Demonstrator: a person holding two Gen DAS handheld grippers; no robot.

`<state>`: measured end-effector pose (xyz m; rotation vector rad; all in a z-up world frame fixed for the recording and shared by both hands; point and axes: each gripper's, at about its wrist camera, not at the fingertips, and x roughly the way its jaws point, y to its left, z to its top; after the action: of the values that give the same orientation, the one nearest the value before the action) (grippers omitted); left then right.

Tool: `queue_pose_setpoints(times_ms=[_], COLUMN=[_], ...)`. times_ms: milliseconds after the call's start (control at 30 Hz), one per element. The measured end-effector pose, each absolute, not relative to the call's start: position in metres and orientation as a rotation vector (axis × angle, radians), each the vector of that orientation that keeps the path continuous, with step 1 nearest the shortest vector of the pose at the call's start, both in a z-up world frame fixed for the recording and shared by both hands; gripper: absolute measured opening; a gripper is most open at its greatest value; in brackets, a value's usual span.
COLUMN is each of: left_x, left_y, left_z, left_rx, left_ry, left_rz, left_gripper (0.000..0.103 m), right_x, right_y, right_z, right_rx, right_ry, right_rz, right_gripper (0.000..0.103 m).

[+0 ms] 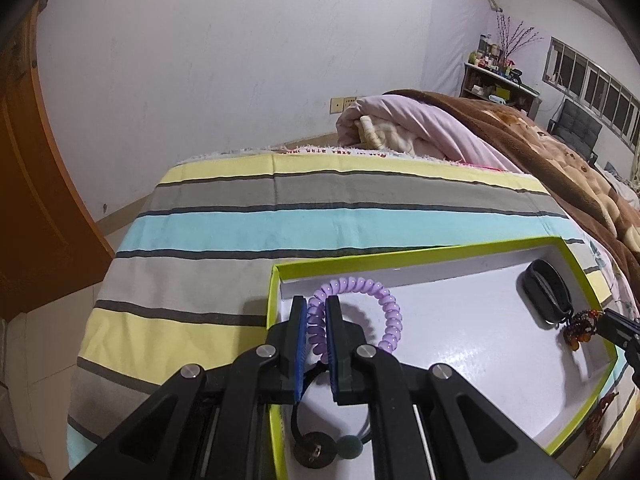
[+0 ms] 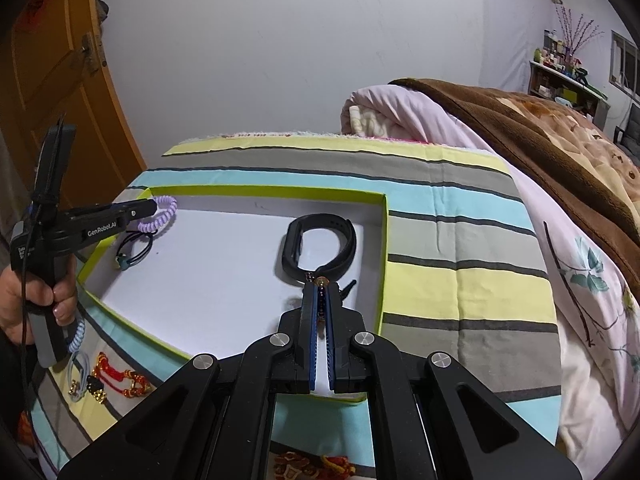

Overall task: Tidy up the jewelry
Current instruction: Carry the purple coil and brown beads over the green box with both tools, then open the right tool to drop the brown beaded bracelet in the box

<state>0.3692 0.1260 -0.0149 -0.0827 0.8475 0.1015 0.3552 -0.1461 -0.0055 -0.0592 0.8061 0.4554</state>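
Two grips loaded: your left gripper pinches springy purple coil band over green tray; right gripper clamps beaded piece, probably bracelet, light, floppy, so hold strand itself.

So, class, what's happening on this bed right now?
A person is sorting jewelry into a green-edged box on the striped bedspread. The left gripper grips a purple coil bracelet over the box's corner; the right gripper pinches a beaded amber bracelet beside a black band already inside. Black hair ties lie in the box; red-and-gold pieces wait outside.
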Motion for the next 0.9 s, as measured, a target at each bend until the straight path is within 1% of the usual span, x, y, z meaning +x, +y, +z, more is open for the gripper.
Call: queue_pose_setpoints(times_ms=[100, 133, 167, 200, 233, 267, 600, 900], left_x=[0.372, 0.372, 0.372, 0.372, 0.372, 0.371, 0.347, 0.277], left_y=[0.125, 0.125, 0.125, 0.125, 0.125, 0.125, 0.125, 0.107], left_z=[-0.017, -0.017, -0.017, -0.017, -0.017, -0.016, -0.006, 0.029], left_rx=[-0.078, -0.08, -0.082, -0.084, -0.086, -0.088, -0.116, -0.108], left_ry=[0.857, 0.859, 0.861, 0.861, 0.861, 0.86, 0.826, 0.709], left_rz=[0.1, 0.094, 0.09, 0.088, 0.087, 0.087, 0.075, 0.057], left_gripper=[0.01, 0.01, 0.01, 0.01, 0.01, 0.009, 0.009, 0.009], right_x=[0.355, 0.354, 0.353, 0.353, 0.35, 0.349, 0.334, 0.288], right_y=[-0.146, -0.146, -0.146, -0.146, -0.145, -0.145, -0.148, -0.158], right_z=[-0.006, -0.006, -0.006, -0.005, -0.004, -0.003, 0.008, 0.028], right_rx=[-0.076, -0.079, -0.08, -0.08, -0.08, -0.08, -0.066, -0.056], right_ry=[0.808, 0.806, 0.803, 0.799, 0.795, 0.791, 0.754, 0.681], right_rz=[0.443, 0.441, 0.441, 0.443, 0.445, 0.446, 0.463, 0.465], right_gripper=[0.004, 0.006, 0.012, 0.016, 0.023, 0.027, 0.028, 0.028])
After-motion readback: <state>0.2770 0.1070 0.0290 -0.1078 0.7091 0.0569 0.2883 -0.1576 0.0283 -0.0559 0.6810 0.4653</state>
